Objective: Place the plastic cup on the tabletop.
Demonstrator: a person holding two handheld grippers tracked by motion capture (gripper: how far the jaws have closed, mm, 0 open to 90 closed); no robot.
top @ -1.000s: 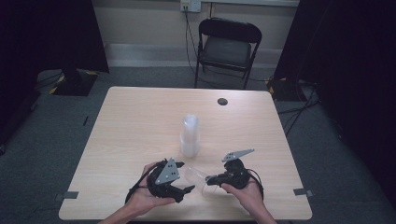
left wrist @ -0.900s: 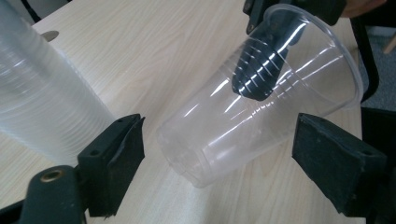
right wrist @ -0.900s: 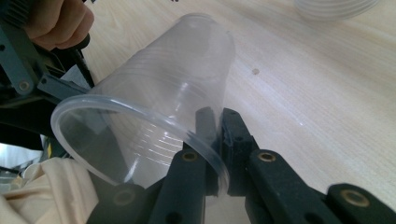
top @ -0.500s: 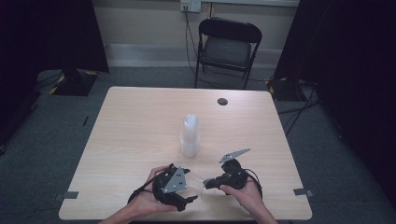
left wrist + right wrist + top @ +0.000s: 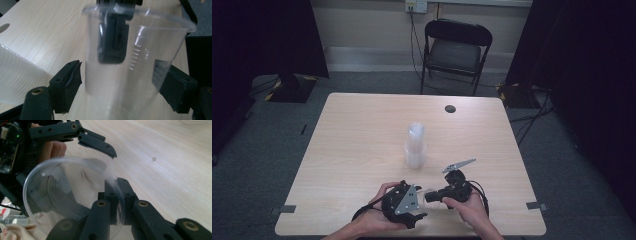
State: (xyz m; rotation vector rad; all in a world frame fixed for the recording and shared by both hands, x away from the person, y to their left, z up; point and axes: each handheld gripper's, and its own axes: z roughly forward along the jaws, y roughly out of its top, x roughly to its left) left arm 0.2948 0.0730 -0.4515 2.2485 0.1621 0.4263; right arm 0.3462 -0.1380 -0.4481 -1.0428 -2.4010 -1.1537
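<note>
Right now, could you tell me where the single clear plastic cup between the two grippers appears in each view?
High view: clear cup at bottom centre, between the grippers.
Left gripper view: centre, between the jaws.
Right gripper view: left of centre, rim pinched by the jaws.
Shared landmark: the cup stack on the table.

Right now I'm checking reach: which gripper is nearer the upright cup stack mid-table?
Right. The right gripper sits below-right of the cup stack; the left gripper is lower, at the near edge.

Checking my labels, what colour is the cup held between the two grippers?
Clear, see-through plastic cup; the left gripper view shows it best.
</note>
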